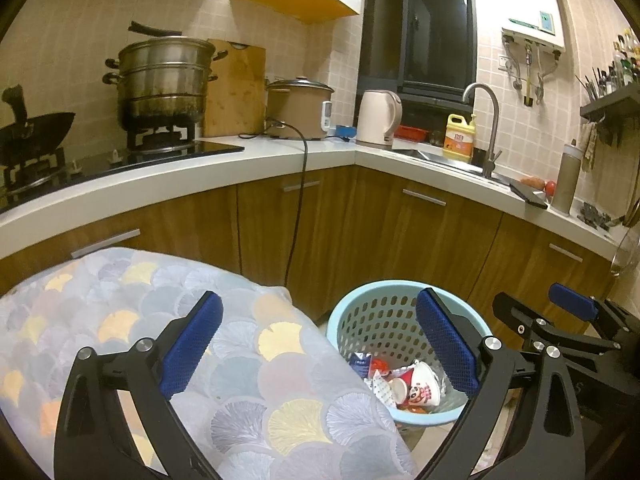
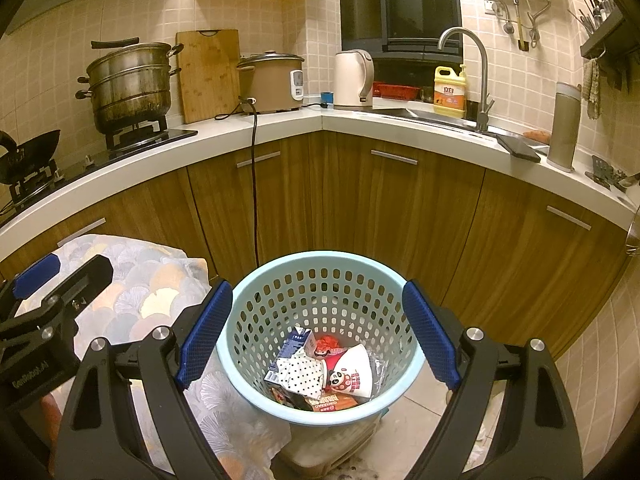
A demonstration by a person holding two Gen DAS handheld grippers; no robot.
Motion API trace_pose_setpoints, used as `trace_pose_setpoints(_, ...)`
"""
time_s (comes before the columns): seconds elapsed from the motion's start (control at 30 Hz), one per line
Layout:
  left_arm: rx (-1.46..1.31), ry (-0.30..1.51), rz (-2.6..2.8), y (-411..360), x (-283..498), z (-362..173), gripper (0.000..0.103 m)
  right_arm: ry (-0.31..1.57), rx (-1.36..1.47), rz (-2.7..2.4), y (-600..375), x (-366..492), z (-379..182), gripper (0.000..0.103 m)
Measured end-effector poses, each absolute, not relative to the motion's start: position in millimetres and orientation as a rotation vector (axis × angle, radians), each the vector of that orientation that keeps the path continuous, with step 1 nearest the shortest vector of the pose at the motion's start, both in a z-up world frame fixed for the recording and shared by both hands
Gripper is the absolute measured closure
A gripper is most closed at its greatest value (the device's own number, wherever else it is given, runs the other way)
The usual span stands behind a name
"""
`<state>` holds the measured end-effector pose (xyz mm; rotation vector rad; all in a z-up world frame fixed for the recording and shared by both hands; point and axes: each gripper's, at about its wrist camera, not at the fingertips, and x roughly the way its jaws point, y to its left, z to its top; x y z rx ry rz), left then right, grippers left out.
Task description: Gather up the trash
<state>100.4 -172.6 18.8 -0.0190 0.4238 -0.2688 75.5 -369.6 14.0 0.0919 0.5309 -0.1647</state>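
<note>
A light blue perforated basket (image 2: 320, 268) stands on the floor by the corner cabinets; it also shows in the left wrist view (image 1: 348, 308). In it lie several pieces of trash: a white paper cup with a panda print (image 2: 354, 372), a dotted wrapper (image 2: 302, 374), a blue-and-white carton (image 2: 298, 342) and something red (image 2: 326, 344). The cup also shows in the left wrist view (image 1: 420, 384). My right gripper (image 2: 318, 336) is open and empty, above the basket. My left gripper (image 1: 320, 344) is open and empty, over the edge of a table covered in a fan-pattern cloth (image 1: 160, 312).
The cloth-covered table (image 2: 152, 280) stands left of the basket. Wooden cabinets (image 2: 400, 208) and a white L-shaped counter (image 2: 360, 124) lie behind, with a steamer pot (image 2: 128, 84), rice cooker (image 2: 272, 82), kettle (image 2: 354, 80), detergent bottle (image 2: 450, 92) and faucet (image 2: 480, 76). A black cord (image 2: 254, 184) hangs down.
</note>
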Motion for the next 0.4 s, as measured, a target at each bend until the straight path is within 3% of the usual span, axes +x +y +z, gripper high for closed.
trace_pose_setpoints(0.4, -0.058, 0.463, -0.261, -164.2, 108.2, 17.4, 0.009, 0.534, 0.094, -0.161, -370.1, 76.7, 13.0, 0.021)
